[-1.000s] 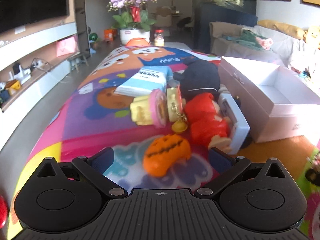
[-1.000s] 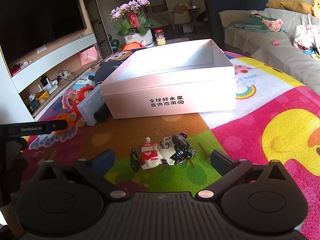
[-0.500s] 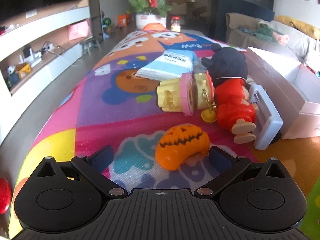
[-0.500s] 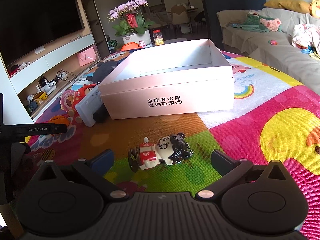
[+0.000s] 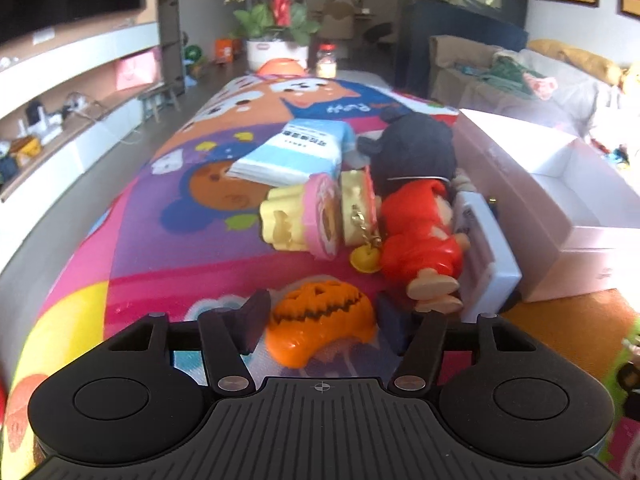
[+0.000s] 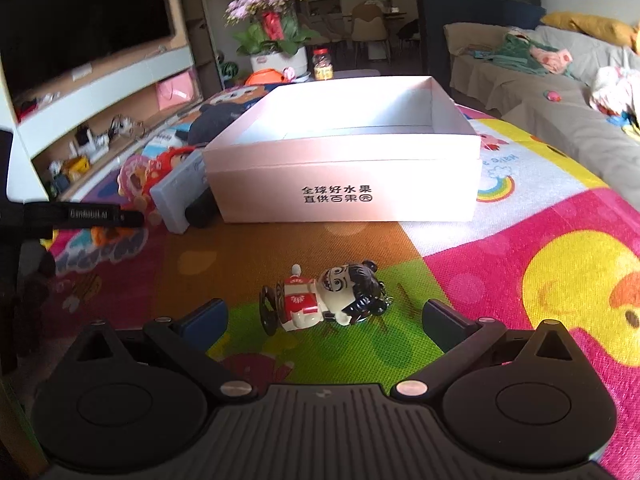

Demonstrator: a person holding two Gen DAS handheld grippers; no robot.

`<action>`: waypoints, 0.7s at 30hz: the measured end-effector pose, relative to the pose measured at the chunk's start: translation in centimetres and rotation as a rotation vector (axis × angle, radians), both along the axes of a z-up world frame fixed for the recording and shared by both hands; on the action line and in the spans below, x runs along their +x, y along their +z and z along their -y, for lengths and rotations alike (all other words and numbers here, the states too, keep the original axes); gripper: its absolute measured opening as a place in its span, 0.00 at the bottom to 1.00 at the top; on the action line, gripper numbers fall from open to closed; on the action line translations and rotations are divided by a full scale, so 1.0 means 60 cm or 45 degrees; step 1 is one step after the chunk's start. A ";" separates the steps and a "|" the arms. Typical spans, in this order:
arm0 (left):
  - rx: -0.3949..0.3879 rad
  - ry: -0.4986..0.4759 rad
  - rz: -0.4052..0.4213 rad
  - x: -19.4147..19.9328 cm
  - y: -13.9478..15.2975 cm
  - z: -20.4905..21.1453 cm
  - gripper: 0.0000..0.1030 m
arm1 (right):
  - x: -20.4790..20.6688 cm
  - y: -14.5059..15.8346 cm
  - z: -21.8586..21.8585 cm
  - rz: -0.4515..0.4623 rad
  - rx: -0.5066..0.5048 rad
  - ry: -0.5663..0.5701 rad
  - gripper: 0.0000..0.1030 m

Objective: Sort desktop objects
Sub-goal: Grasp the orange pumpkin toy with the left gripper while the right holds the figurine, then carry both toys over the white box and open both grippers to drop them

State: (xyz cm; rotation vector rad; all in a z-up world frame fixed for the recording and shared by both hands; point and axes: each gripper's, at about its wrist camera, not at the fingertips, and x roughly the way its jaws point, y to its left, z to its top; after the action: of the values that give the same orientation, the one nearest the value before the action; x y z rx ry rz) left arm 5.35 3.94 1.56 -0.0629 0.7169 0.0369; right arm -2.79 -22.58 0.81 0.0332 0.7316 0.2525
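The left claw (image 5: 318, 322) is just closing on the slick orange pumpkin (image 5: 320, 322), which could be squirting toward the red doll (image 5: 420, 236) at one o'clock, while the right claw (image 6: 324, 318) is gaping empty.

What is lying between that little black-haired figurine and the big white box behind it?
Nothing: in the right wrist view, only bare play mat, its brown patch, separates the figurine from the white box. The right gripper stands open around the figurine.

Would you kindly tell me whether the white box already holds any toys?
No, the white box looks empty inside, and the small doll lies on the mat before it.
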 end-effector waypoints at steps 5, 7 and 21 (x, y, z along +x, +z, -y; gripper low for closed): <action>0.004 -0.270 0.043 -0.084 0.007 0.019 0.61 | -0.006 0.006 -0.014 0.057 -0.156 0.089 1.00; -0.002 -0.403 0.044 -0.122 0.008 0.033 0.61 | 0.000 0.008 -0.014 0.049 -0.162 0.115 1.00; 0.145 -0.695 0.288 -0.142 0.079 0.132 0.61 | -0.027 0.121 0.032 0.073 -0.091 0.228 0.63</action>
State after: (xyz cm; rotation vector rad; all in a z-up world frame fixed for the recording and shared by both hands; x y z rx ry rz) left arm -3.16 -4.01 6.27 0.2354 0.4861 -0.4449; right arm -4.40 -24.49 8.04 -0.1071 0.6865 0.3962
